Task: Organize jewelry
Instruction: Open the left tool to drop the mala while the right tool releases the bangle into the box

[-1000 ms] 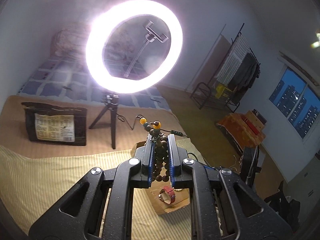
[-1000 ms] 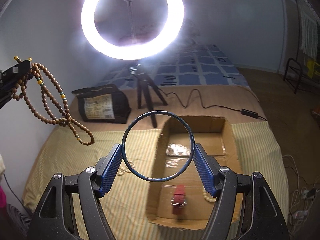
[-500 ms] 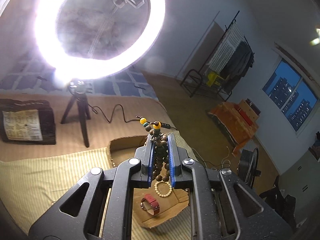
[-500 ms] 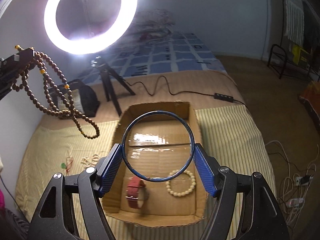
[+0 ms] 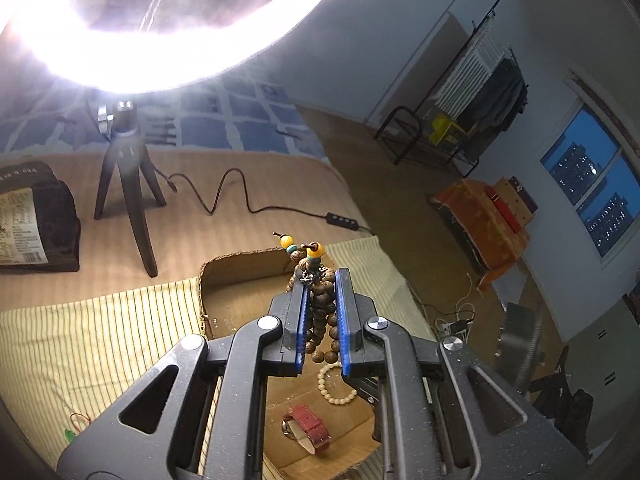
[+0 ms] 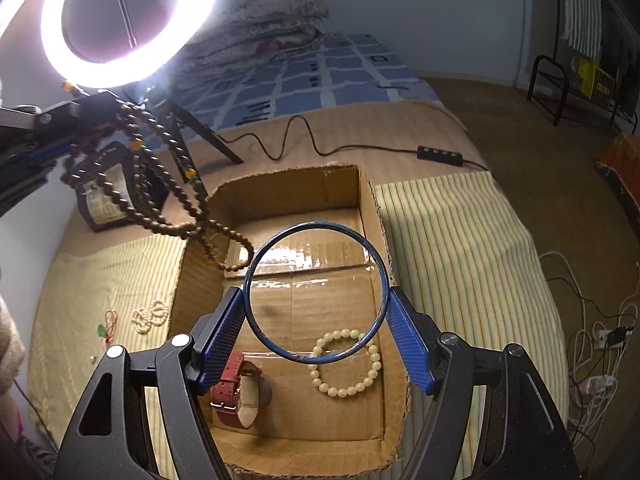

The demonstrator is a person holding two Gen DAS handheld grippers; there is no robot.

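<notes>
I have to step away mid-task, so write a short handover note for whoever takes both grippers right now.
Left gripper: shut on the brown bead strand, whose loops hang over the box's far left corner.
Right gripper: shut on the blue bangle, held over the cardboard box.
Done: the red-strap watch and cream bead bracelet lie in the box.
Left: release the strand and bangle into the box, then collect the pearl-like beads and the red cord piece lying on the striped cloth left of the box.

Left gripper [image 5: 322, 316] clamped narrow — right gripper [image 6: 316, 320] spread wide.
</notes>
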